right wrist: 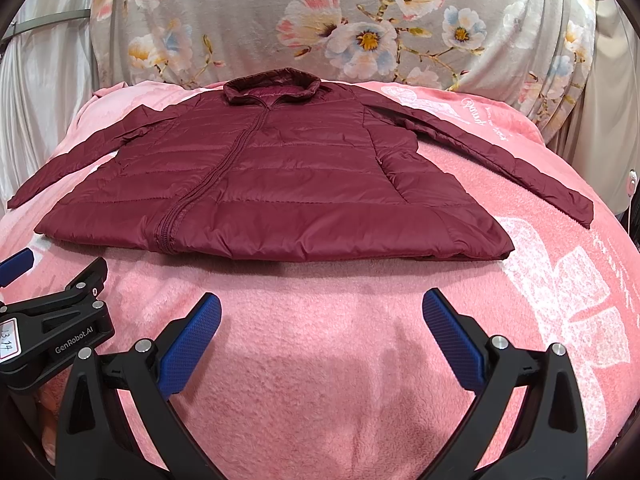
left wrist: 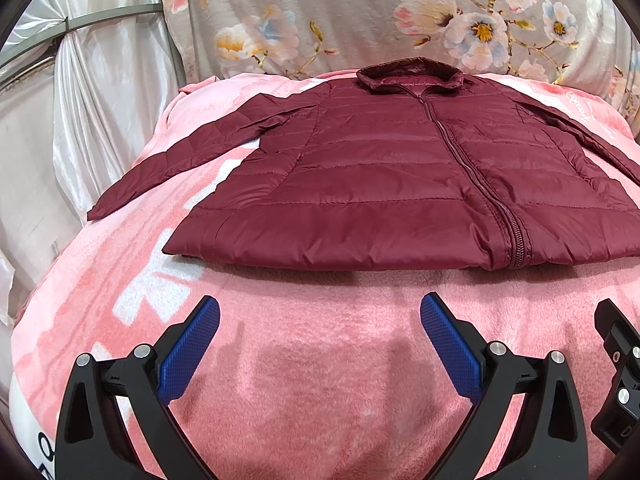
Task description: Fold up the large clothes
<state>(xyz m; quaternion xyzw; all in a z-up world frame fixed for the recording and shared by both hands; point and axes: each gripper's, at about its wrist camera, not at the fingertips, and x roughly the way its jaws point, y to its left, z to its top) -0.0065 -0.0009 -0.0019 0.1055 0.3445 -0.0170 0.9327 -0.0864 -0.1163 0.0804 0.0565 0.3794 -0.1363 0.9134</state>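
A maroon puffer jacket (left wrist: 384, 176) lies flat and zipped on a pink blanket (left wrist: 320, 360), collar away from me, both sleeves spread out to the sides. It also shows in the right wrist view (right wrist: 264, 184). My left gripper (left wrist: 320, 312) is open and empty, hovering over the blanket just short of the jacket's hem. My right gripper (right wrist: 322, 312) is open and empty too, side by side with the left one, also short of the hem. The left sleeve (left wrist: 168, 160) and right sleeve (right wrist: 500, 160) both lie flat.
A floral grey cushion or quilt (left wrist: 360, 20) stands behind the jacket. Shiny white curtain fabric (left wrist: 80, 120) hangs at the left. The blanket (right wrist: 560, 300) has white printed patterns and drops off at its sides.
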